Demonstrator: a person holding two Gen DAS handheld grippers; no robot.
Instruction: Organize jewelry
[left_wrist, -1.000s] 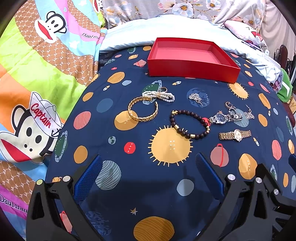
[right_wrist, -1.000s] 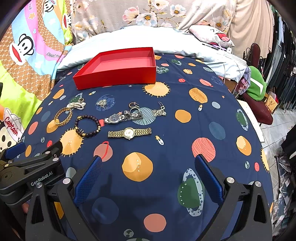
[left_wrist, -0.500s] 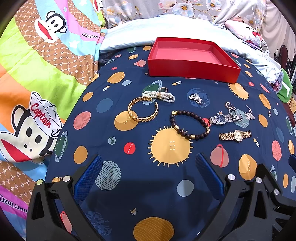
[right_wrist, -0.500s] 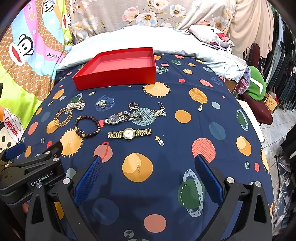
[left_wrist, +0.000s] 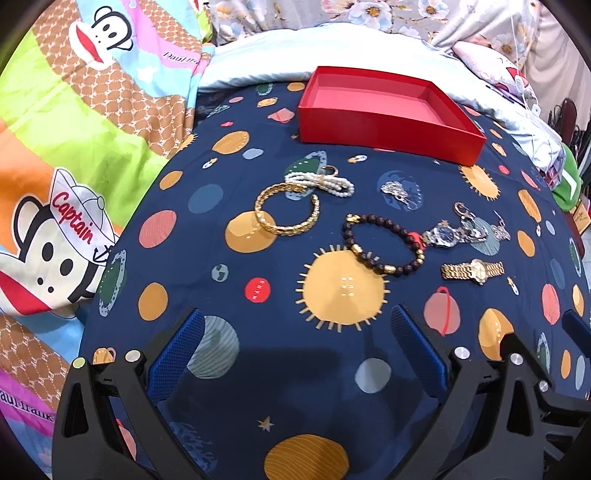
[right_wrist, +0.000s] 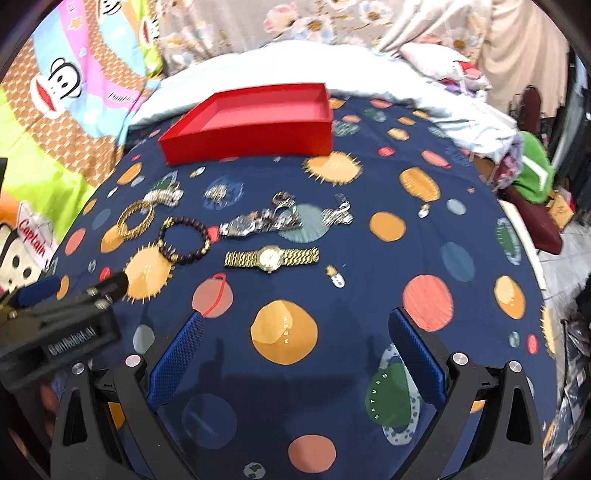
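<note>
My left gripper (left_wrist: 295, 328) and my right gripper (right_wrist: 295, 328) both hover over the near edge of the bed (left_wrist: 258, 369), each with its blue fingers (left_wrist: 177, 350) spread wide and holding nothing. The bed wears a navy cover printed with planets and suns.

The jewelry lies in a loose band across the middle of the bed. Toward the left edge sits a gold bangle (left_wrist: 287, 212), with a pearl bracelet (left_wrist: 321, 181) touching its far side. Just to the right lies a dark bead bracelet (left_wrist: 384, 240), its near arc resting on a printed yellow sun. A small silver piece (left_wrist: 397, 190) lies apart, farther back. A silver watch (left_wrist: 447, 232) touches the bead bracelet's right side (more silver pieces are tangled beyond it, too small to sort out). Nearest my right gripper is a gold watch (right_wrist: 271, 256), stretched flat, side to side.

A red box (left_wrist: 388, 127) stands open toward the far edge of the bed, well behind all the jewelry, nothing visible inside it.

The right wrist view is blurred. In it my left gripper (right_wrist: 48, 295) shows at the left, above the near left corner of the bed.
</note>
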